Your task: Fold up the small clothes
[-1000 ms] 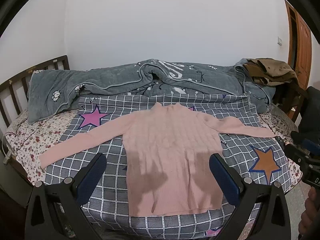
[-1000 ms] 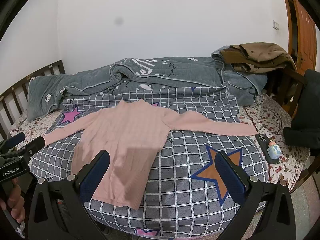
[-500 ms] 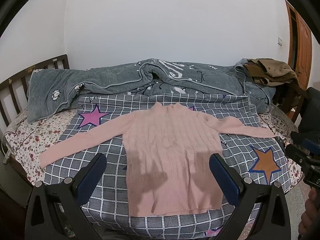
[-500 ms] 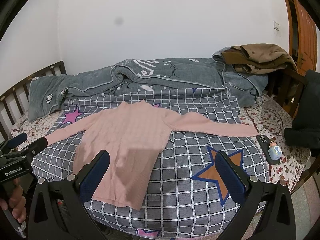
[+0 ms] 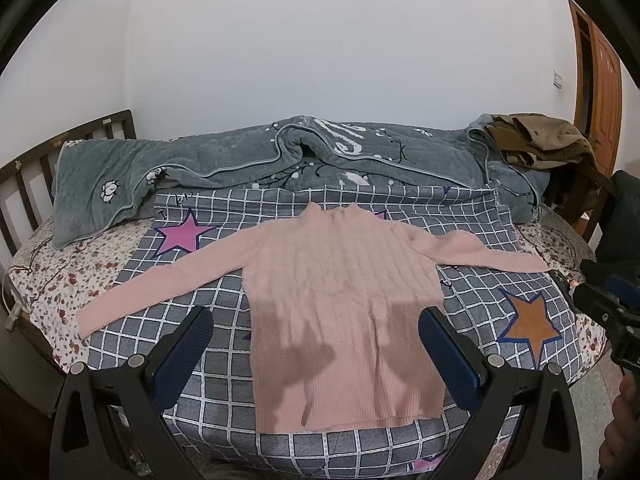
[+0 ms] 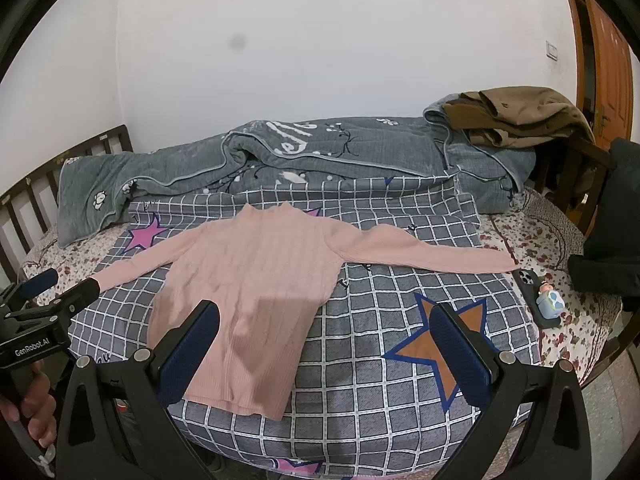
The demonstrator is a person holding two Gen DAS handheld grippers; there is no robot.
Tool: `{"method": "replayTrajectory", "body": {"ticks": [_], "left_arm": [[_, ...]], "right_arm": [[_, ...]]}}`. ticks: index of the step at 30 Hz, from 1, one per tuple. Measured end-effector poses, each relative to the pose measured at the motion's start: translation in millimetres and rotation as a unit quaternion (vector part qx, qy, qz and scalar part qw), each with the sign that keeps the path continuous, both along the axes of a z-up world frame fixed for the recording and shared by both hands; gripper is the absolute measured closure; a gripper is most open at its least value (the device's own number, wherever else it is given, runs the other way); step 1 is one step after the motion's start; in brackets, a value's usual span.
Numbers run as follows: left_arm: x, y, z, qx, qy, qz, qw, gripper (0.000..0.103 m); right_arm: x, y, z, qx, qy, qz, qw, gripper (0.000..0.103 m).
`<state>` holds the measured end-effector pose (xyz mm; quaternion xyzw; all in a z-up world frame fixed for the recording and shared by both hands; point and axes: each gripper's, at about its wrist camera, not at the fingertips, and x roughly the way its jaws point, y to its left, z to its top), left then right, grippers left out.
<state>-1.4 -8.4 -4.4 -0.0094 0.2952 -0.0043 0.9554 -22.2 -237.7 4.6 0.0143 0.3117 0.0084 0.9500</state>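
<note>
A small pink ribbed sweater (image 5: 340, 292) lies flat and face up on the grey checked bedsheet (image 5: 472, 216), both sleeves spread out to the sides. It also shows in the right wrist view (image 6: 256, 280). My left gripper (image 5: 316, 320) is open and empty, held above the sweater's lower half near the front edge of the bed. My right gripper (image 6: 328, 316) is open and empty, over the sweater's right hem and the sheet beside it. Neither gripper touches the cloth.
A rolled grey quilt (image 5: 280, 156) lies along the back of the bed with brown clothes (image 5: 536, 140) piled at its right end. A phone (image 6: 528, 280) and a small figurine (image 6: 550, 300) lie by the right sleeve end. A wooden headboard (image 5: 24, 184) stands at the left.
Both grippers have drifted very slightly; the sweater lies as before and both grippers stay open.
</note>
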Motion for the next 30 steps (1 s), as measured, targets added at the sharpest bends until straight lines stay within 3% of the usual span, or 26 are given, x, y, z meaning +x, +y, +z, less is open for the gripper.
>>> {"method": "replayTrajectory", "body": {"ticks": [30], "left_arm": [[2.9,0.1,9.5,0.0,-0.003,-0.006,1.0,0.0]], "right_arm": [[-1.5,-1.1,3.8,0.003,-0.006,0.0,1.0,0.0]]}}
